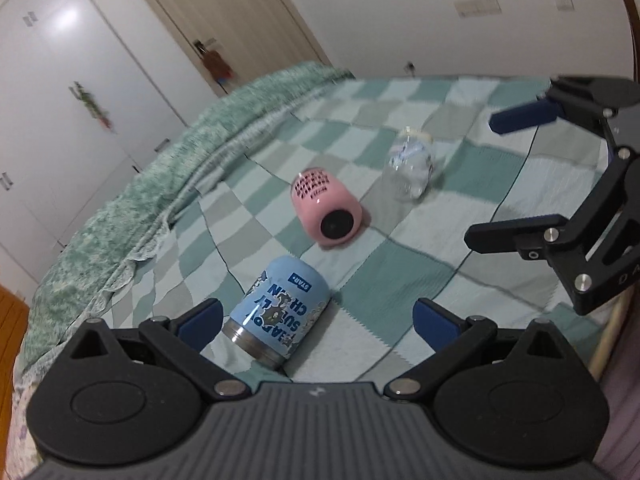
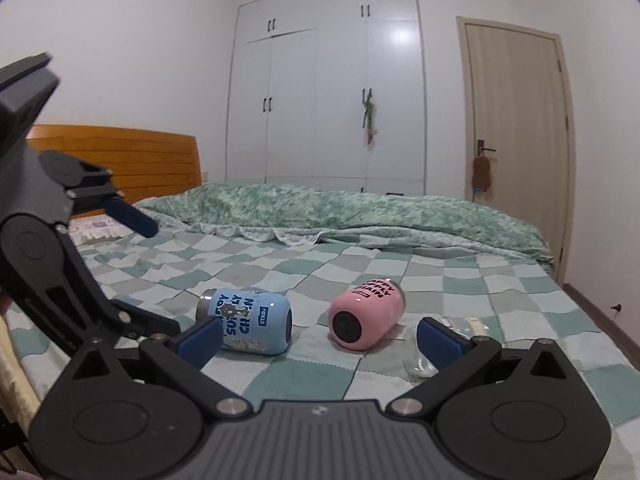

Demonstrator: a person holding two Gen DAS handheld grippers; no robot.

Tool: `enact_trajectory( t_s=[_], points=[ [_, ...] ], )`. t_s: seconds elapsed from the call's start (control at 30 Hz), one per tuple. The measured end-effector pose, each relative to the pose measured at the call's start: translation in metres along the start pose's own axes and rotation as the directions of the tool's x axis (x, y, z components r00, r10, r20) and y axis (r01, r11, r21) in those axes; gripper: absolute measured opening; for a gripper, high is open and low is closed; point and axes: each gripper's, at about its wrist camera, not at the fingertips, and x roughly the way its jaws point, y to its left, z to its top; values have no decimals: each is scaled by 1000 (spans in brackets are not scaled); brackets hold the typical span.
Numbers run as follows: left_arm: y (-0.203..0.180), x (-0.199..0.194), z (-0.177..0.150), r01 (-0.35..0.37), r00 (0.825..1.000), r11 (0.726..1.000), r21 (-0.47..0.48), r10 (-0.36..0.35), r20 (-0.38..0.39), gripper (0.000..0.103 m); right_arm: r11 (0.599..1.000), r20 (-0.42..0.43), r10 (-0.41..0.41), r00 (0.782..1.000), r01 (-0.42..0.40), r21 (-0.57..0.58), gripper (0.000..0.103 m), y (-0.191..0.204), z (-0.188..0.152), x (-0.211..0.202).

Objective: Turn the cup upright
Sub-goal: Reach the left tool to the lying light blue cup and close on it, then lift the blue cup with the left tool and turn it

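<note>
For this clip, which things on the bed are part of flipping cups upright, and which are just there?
Part of the job:
- blue cup, on its side
- pink cup, on its side
- clear cup, on its side
- left gripper, open
- right gripper, open

Just there:
- checked blanket
- green quilt
- headboard

A checkered bed (image 2: 360, 264) carries a blue cup (image 2: 244, 320), pink cup (image 2: 366, 314), clear jar (image 1: 410, 164) and green quilt (image 2: 360, 216).

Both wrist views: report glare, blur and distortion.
Left wrist view: glare patch on the wardrobe, motion smear on the pink cup and clear cup, fisheye bends the door. Right wrist view: sharper, glare on the wardrobe, dark vignette corners.
</note>
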Motion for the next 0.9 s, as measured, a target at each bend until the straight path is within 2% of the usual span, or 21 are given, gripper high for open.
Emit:
enact_trajectory(
  t_s=[0.3, 0.57, 0.67, 0.9],
  points=[
    [34, 82, 14, 70, 994, 993, 92, -62, -85, 103, 997, -93, 48, 994, -54, -61, 103, -2, 7, 83],
    [54, 145, 7, 124, 984, 974, 190, -96, -151, 103, 987, -233, 103, 967, -129, -99, 103, 2, 7, 163],
    [63, 161, -1, 176, 974, 966, 189, -143, -174, 103, 985, -270, 113, 956, -143, -93, 103, -1, 2, 183],
    [63, 210, -18, 267, 952, 930, 253, -213, -222, 101, 983, -329, 118, 937, -157, -94, 103, 2, -16, 211]
  ],
)
